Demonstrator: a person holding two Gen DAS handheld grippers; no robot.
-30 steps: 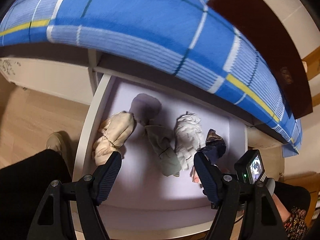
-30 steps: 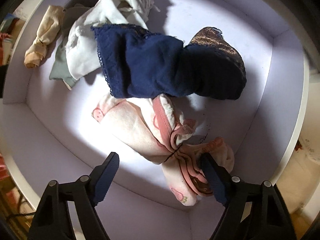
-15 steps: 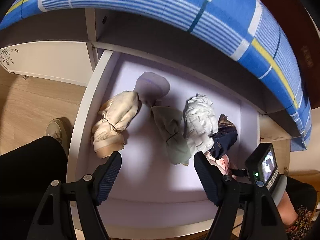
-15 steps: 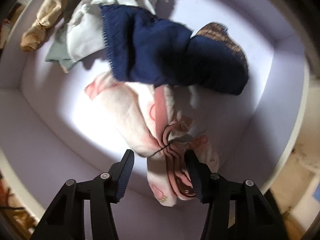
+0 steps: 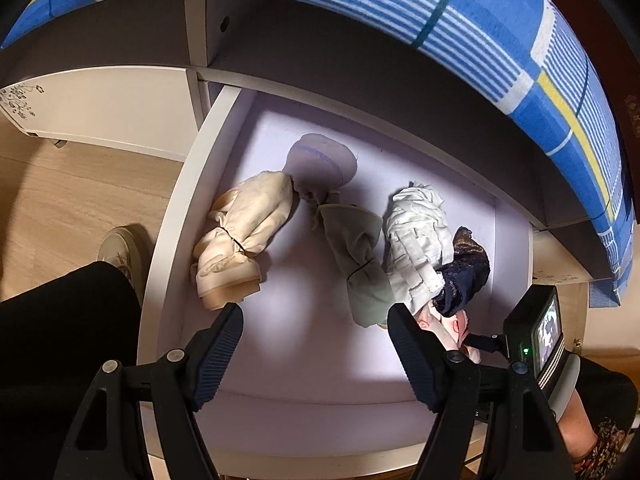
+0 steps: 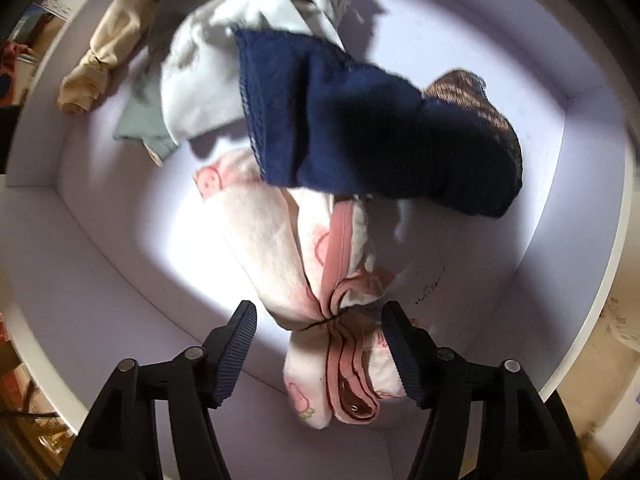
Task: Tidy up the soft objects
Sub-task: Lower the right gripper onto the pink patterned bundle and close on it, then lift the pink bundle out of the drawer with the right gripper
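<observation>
Pink bundle [image 6: 320,280], white with pink prints and tied by a thin band at its waist, lying near the drawer's [image 6: 100,264] front right corner. Touched at its far end by a navy bundle [image 6: 360,136] with a brown lace tip, lying crosswise over it. Beyond that, a white bundle [image 6: 240,40], then a grey-green bundle [image 5: 356,256], then a cream bundle [image 5: 240,236] well apart near the left wall, each tied at the middle. Lilac bundle [image 5: 320,164] at the back, touching the grey-green one's far end.

Right gripper [image 6: 320,336] pointing down over the pink bundle, jaws just opened a little and now straddling its tied waist; right pad close against the cloth, left pad clear of it, no clamping visible. Left gripper [image 5: 316,344] hanging over the drawer's bare front floor, jaws wide apart, nothing between them.

Blue plaid cover [image 5: 460,12] overhanging above the drawer. Dark trouser leg [image 5: 60,340] and shoe [image 5: 120,252] on the wooden floor at left.
</observation>
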